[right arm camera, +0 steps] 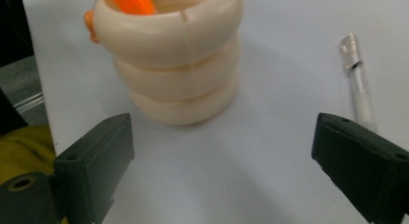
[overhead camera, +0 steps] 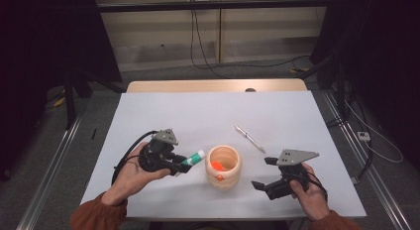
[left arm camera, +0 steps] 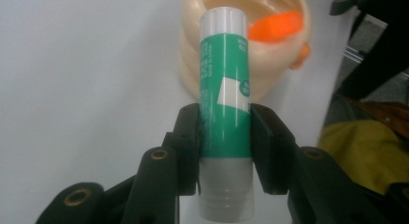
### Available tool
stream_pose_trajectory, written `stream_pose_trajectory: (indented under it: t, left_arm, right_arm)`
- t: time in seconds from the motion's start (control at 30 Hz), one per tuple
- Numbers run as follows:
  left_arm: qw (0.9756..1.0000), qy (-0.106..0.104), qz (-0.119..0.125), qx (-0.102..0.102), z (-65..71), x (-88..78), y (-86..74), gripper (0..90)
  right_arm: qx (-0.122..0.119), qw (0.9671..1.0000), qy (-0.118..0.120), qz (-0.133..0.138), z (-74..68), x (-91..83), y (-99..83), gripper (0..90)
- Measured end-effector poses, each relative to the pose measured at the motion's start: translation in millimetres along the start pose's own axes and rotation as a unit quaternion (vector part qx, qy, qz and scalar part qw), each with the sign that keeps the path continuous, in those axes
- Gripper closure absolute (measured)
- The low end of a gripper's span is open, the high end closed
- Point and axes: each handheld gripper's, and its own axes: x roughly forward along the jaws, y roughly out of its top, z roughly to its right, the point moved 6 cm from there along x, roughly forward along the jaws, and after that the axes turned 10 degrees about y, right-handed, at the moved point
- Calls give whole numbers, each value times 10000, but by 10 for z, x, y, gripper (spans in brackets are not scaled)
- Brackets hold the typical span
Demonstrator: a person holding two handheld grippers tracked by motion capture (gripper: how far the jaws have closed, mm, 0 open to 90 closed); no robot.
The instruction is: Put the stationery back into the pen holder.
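Rust-brown sleeves [overhead camera: 99, 212], black tools, grey three-cornered plates [overhead camera: 296, 156]

High view: fixed above the near edge of the desk [overhead camera: 218, 111], facing forward and down, far off. Left and right tool views: riding low and close, looking along black jaws. Shared by all three: the cream ribbed holder [overhead camera: 224, 166].

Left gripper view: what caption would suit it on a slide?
Black fingers of the left gripper clamp a green glue stick above a ridged cream cup holding something orange.
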Motion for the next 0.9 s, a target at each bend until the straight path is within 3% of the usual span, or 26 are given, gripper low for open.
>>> stream_pose_trajectory:
  t: [0.07,0.13,0.17,0.33,0.47,0.73,0.9]
  left_arm:
    - [9999,-38,-96,111,57,-13,-53,660]
    - [9999,-99,-65,66,130,-10,-70,661]
    - [9997,-131,-131,183,153,-14,-90,661]
    - [9992,-222,-221,263,334,-24,-161,661]
    - [9980,-303,-372,412,480,46,-206,661]
    - [9953,-484,-533,641,701,195,-158,661]
    - [9921,-542,-687,893,790,328,-81,661]
  right_arm:
    - [-49,9999,66,-77,-47,19,-8,107]
    - [-161,9997,73,-166,-89,28,-12,127]
    - [-231,9995,106,-186,-128,31,-11,133]
    - [-403,9981,369,-282,-281,35,-27,113]
    - [-550,9961,496,-475,-385,55,-55,125]
    - [-740,9926,593,-765,-493,92,-82,144]
    - [-900,9889,698,-958,-535,147,-82,197]
